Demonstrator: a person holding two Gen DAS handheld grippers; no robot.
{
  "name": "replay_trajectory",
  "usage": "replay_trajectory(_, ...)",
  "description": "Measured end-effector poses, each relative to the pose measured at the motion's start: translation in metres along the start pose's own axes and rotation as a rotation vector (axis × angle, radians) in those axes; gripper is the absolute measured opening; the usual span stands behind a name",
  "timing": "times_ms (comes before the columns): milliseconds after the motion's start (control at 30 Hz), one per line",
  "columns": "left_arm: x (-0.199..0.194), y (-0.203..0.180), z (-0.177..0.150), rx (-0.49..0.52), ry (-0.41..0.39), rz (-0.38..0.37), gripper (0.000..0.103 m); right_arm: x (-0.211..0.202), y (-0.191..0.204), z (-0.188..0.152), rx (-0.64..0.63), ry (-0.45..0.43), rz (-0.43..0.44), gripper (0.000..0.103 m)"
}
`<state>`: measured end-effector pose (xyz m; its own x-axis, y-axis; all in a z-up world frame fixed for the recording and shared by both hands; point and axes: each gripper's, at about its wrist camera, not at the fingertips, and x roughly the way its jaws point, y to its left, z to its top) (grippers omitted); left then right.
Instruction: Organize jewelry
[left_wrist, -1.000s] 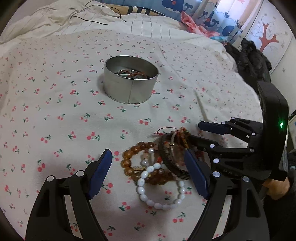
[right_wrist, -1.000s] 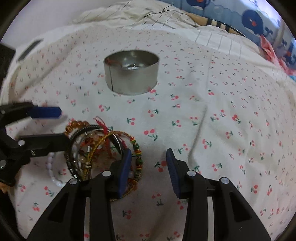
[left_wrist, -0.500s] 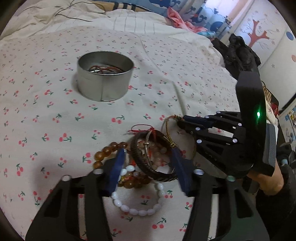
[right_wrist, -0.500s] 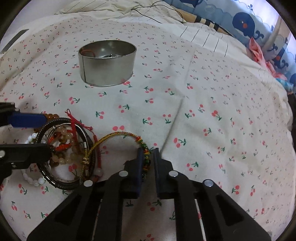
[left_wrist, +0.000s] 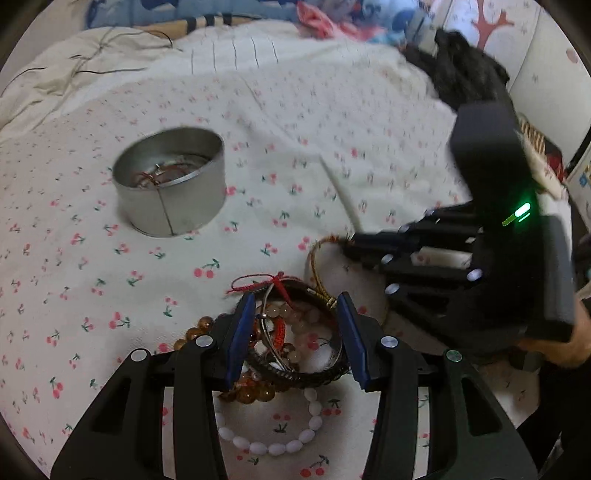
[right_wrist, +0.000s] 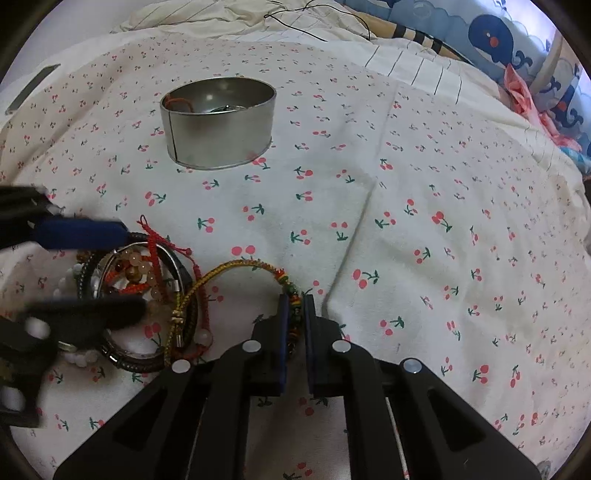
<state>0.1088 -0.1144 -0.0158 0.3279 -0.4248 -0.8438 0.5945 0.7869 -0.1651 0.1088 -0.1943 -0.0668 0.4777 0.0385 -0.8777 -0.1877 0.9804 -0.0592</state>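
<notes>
Your right hand-held gripper (right_wrist: 295, 314) is closed on the beaded end of the yellow cord bracelet (right_wrist: 236, 265). The cord's loop arches away from the fingertips to the left, its long axis running toward the pile of bracelets (right_wrist: 136, 295), where its clasp end lies against the dark bangle. Your left hand-held gripper (left_wrist: 295, 332) is partly open, its blue pads (left_wrist: 242, 336) straddling the dark bangle (left_wrist: 295, 376) in the pile; you cannot tell whether they touch it. Everything lies on the bed (right_wrist: 424, 184).

The left wrist view shows the white bead bracelet (left_wrist: 273, 446) whole under that gripper; the right view shows only bits of it. Both views show the tin (left_wrist: 170, 181) beyond the pile, well apart, holding a few pieces.
</notes>
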Motion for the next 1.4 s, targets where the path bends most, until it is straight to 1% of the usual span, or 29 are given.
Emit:
replay_trajectory(33,0.002,0.0,0.001,0.004,0.013,0.007,0.04,-0.001,-0.001,0.0,0.007,0.001,0.007,0.008)
replay_trajectory(100,0.002,0.0,0.0,0.011,0.016,0.025,0.029,-0.002,-0.003,0.0,0.016,0.004,0.017,0.008)
replay_trajectory(133,0.001,0.002,0.0,0.007,0.016,0.025,0.026,-0.001,-0.003,0.001,0.016,0.006,0.02,0.008)
replay_trajectory(200,-0.001,0.008,0.0,-0.008,0.017,0.014,0.014,-0.001,-0.002,0.001,0.017,0.008,0.022,0.008)
replay_trajectory(233,-0.002,0.011,-0.001,-0.018,0.02,0.005,0.012,-0.001,-0.002,0.001,0.018,0.009,0.023,0.008)
replay_trajectory(267,-0.004,0.014,-0.001,-0.026,0.024,-0.003,0.007,-0.001,-0.002,0.001,0.02,0.01,0.026,0.008)
replay_trajectory(300,-0.003,0.015,-0.001,-0.032,0.025,-0.014,0.006,-0.001,-0.002,0.002,0.023,0.01,0.029,0.008)
replay_trajectory(333,-0.005,0.016,-0.001,-0.037,0.027,-0.03,0.006,-0.001,-0.003,0.002,0.025,0.011,0.033,0.008)
replay_trajectory(400,-0.009,0.012,-0.003,-0.014,0.022,-0.019,0.006,-0.001,-0.004,0.002,0.031,0.011,0.041,0.008)
replay_trajectory(433,-0.011,0.007,-0.005,0.014,0.019,0.005,0.006,-0.001,-0.005,0.001,0.032,0.012,0.042,0.008)
replay_trajectory(567,-0.01,-0.019,-0.008,0.162,0.029,0.16,0.006,-0.001,-0.004,0.001,0.033,0.013,0.044,0.008)
replay_trajectory(633,-0.006,-0.022,-0.01,0.196,0.048,0.194,0.007,0.0,-0.003,0.002,0.03,0.015,0.046,0.008)
replay_trajectory(733,-0.011,-0.019,-0.007,0.171,0.038,0.168,0.006,-0.001,-0.005,0.001,0.038,0.011,0.056,0.008)
replay_trajectory(800,-0.024,-0.012,-0.003,0.11,0.021,0.104,0.006,-0.002,-0.007,0.001,0.056,0.007,0.077,0.008)
replay_trajectory(900,-0.048,-0.004,0.005,0.043,-0.021,0.041,0.006,-0.006,-0.011,0.002,0.083,-0.002,0.113,0.008)
replay_trajectory(967,-0.063,-0.003,0.009,0.03,-0.047,0.034,0.006,-0.008,-0.012,0.002,0.096,-0.008,0.134,0.008)
replay_trajectory(1033,-0.073,0.0,0.012,0.015,-0.056,0.02,0.006,-0.011,-0.013,0.003,0.105,-0.019,0.146,0.008)
replay_trajectory(1067,-0.078,0.001,0.012,0.007,-0.059,0.029,0.006,-0.013,-0.014,0.003,0.116,-0.026,0.158,0.008)
replay_trajectory(1100,-0.077,0.002,0.013,0.019,-0.052,0.064,0.006,-0.014,-0.016,0.003,0.125,-0.028,0.169,0.008)
replay_trajectory(1133,-0.074,-0.003,0.012,0.061,-0.028,0.126,0.006,-0.015,-0.017,0.003,0.136,-0.032,0.18,0.008)
replay_trajectory(1167,-0.068,-0.007,0.01,0.096,-0.001,0.167,0.006,-0.016,-0.019,0.003,0.143,-0.035,0.177,0.008)
replay_trajectory(1233,-0.061,-0.007,0.007,0.122,0.065,0.191,0.006,-0.016,-0.022,0.003,0.15,-0.034,0.17,0.008)
replay_trajectory(1300,-0.059,-0.006,0.004,0.146,0.108,0.227,0.006,-0.017,-0.023,0.002,0.156,-0.034,0.166,0.008)
replay_trajectory(1367,-0.066,0.0,0.004,0.117,0.112,0.217,0.006,-0.018,-0.022,0.003,0.157,-0.037,0.164,0.008)
replay_trajectory(1400,-0.073,0.003,0.004,0.103,0.098,0.222,0.006,-0.018,-0.023,0.003,0.159,-0.038,0.165,0.008)
